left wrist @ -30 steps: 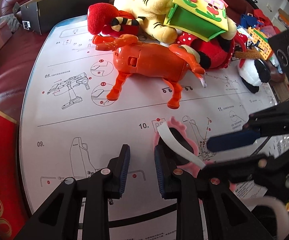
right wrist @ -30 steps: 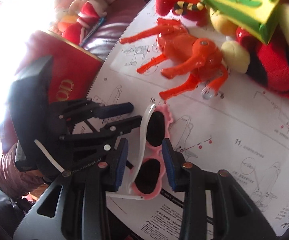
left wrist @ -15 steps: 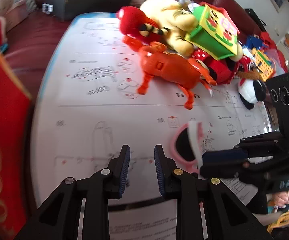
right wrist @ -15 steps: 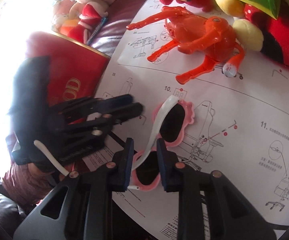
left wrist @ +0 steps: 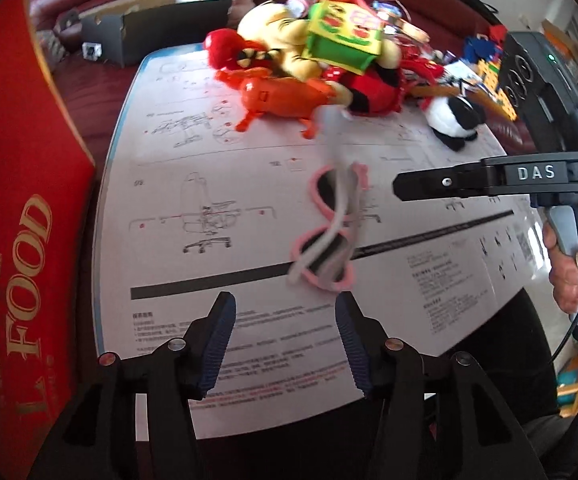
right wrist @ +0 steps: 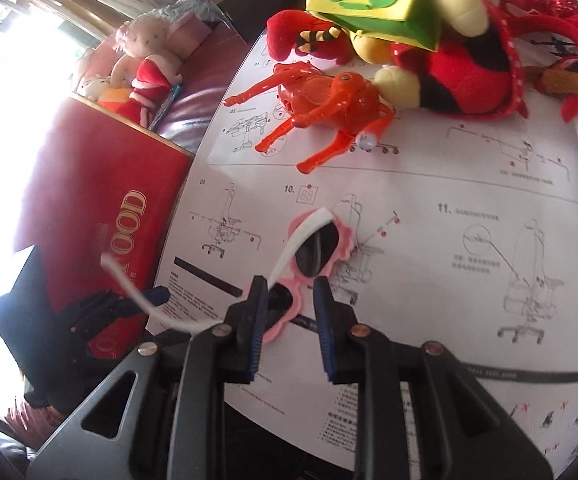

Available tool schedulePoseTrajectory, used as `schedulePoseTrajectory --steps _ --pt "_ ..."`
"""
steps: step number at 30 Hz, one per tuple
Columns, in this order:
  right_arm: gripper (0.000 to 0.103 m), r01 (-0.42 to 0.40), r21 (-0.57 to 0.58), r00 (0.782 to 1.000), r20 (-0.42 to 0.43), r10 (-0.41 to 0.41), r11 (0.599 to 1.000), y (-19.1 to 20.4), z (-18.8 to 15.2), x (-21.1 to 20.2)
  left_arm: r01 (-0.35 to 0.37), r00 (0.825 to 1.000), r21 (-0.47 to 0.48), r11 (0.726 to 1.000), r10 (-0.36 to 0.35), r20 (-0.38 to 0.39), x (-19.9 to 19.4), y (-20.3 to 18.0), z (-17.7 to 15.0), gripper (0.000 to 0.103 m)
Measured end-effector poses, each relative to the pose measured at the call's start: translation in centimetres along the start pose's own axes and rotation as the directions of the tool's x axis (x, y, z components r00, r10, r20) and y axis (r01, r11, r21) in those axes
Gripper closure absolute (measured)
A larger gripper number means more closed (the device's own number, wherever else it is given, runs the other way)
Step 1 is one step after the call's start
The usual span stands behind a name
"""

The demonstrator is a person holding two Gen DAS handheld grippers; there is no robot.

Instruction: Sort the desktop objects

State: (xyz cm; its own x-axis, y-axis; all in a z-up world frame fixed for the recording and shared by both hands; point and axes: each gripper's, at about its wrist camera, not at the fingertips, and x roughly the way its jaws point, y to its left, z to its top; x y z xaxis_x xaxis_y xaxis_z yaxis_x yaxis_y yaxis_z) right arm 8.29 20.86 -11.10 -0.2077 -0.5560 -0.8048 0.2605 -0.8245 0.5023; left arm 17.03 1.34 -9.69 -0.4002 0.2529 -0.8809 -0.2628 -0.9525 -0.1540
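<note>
Pink toy sunglasses (left wrist: 329, 236) with white arms lie on the white instruction sheet (left wrist: 217, 184), blurred in the left wrist view. My left gripper (left wrist: 285, 340) is open and empty, pulled back near the sheet's front edge. My right gripper (right wrist: 291, 312) is open, its fingers astride the near lens of the sunglasses (right wrist: 313, 256); it does not grip them. The right gripper's body (left wrist: 489, 178) shows side-on at the right of the left wrist view. An orange plastic horse (left wrist: 281, 96) lies further back.
A red "FOOD" box (left wrist: 21, 240) stands at the left. Plush toys (left wrist: 273, 40), a green and yellow foam house (left wrist: 343, 32) and a panda plush (left wrist: 453, 120) crowd the far side. A dark cardboard box (left wrist: 149, 28) sits on the red sofa behind.
My left gripper has pulled back from the sunglasses and opened wide. My right gripper closed on the sunglasses half a second ago and has now opened again; the sunglasses look shifted.
</note>
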Motion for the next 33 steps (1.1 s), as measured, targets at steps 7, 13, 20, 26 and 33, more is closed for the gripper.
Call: schedulePoseTrajectory --steps 7,13,20,26,33 --pt "0.078 0.047 -0.01 0.999 0.028 -0.047 0.999 -0.2 -2.1 -1.5 -0.053 0.998 0.023 0.998 0.052 0.022 1.2 -1.7 1.6 0.051" --pt "0.07 0.186 -0.156 0.982 0.076 -0.176 0.97 1.3 -3.2 -2.2 -0.046 0.999 -0.024 0.999 0.046 0.007 2.2 -0.9 3.0 0.063" --pt "0.069 0.287 -0.396 0.958 0.117 -0.262 0.872 4.2 -2.9 -0.6 -0.013 0.987 -0.144 0.99 -0.011 -0.162 5.3 3.2 4.7 0.082" --pt "0.069 0.294 -0.508 0.953 0.094 -0.287 0.81 5.6 -1.8 1.2 -0.008 0.971 -0.191 0.982 -0.038 -0.236 6.6 5.3 5.6 0.082" --pt "0.069 0.184 -0.526 0.979 0.02 -0.205 0.831 7.8 -2.6 0.9 -0.001 0.965 -0.173 0.985 -0.045 -0.26 6.5 4.6 6.2 0.082"
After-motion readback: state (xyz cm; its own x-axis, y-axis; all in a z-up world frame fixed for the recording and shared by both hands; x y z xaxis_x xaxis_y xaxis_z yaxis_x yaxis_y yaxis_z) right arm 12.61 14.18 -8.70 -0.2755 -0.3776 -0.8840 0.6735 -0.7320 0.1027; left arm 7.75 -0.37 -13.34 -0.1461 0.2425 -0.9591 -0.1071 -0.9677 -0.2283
